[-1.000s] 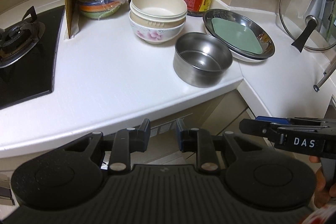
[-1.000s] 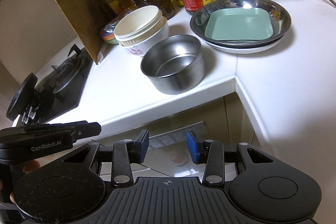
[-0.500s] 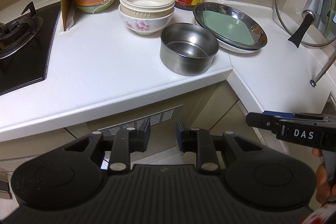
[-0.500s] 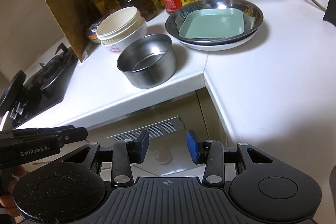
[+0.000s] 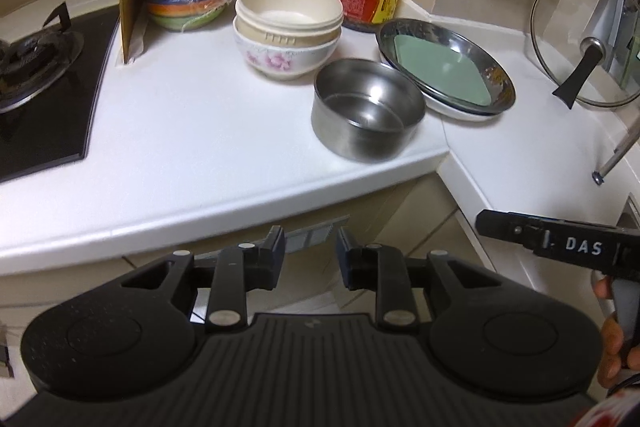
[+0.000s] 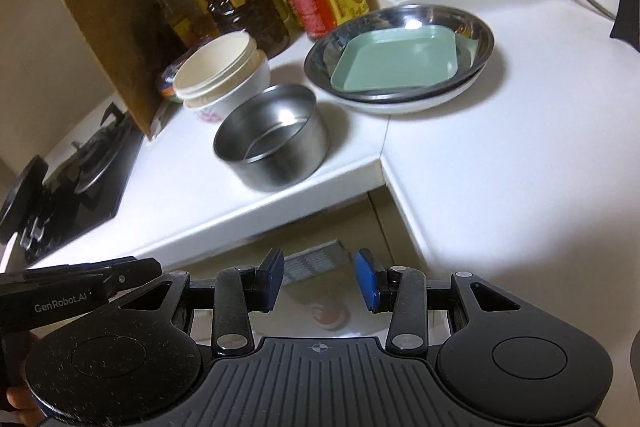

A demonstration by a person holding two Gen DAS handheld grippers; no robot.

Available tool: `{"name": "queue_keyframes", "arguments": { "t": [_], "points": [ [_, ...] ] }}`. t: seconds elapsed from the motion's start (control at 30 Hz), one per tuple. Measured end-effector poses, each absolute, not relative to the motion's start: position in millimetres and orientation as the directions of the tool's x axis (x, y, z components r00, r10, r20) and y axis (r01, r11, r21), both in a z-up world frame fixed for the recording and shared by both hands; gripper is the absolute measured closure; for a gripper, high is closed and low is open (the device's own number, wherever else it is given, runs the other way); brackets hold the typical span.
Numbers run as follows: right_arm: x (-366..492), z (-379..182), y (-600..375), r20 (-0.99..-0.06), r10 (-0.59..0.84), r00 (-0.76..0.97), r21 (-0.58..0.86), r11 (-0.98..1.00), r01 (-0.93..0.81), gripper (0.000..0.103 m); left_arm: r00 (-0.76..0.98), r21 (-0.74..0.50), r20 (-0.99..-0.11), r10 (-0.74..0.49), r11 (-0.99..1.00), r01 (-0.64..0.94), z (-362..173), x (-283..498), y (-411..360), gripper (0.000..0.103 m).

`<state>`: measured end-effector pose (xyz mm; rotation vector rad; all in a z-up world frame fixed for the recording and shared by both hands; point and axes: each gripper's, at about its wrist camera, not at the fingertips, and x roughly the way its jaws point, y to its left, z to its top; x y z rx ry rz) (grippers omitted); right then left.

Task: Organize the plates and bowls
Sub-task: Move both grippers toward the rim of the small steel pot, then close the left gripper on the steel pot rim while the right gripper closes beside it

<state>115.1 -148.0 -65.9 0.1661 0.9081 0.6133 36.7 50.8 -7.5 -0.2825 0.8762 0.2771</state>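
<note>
Both grippers, left (image 5: pixel 310 253) and right (image 6: pixel 320 281), hang part-open and empty, short of the round steel bowl (image 5: pixel 367 115), apparently approaching

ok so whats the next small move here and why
Probably bring the right gripper forward to the round steel bowl at the counter's edge: it stands alone beside the stacked bowls, and both grippers are empty, short of the counter.
</note>
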Motion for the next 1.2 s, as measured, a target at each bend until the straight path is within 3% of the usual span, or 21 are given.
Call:
{"name": "queue_keyframes", "arguments": {
  "t": [0.43, 0.93, 1.2],
  "points": [
    [154.3, -58.4, -130.3, -0.650, 0.525, 0.549, 0.425, 0.850, -0.310, 0.063, 0.674, -0.226, -0.739, 0.015, 0.937, -0.268, -6.0, 101.2, 94.6, 0.076],
    [201.9, -65.0, -76.2, -0.650, 0.466, 0.601, 0.354, 0.885, -0.304, 0.063, 0.667, -0.206, -0.745, -0.014, 0.956, -0.210, -23.5, 157.4, 118.9, 0.077],
    [208.1, -75.8, -59.7, -0.668, 0.431, 0.606, 0.301, 0.902, -0.310, 0.083, 0.652, -0.193, -0.758, -0.023, 0.963, -0.190, -33.0, 167.9, 122.1, 0.082]
  ]
}}
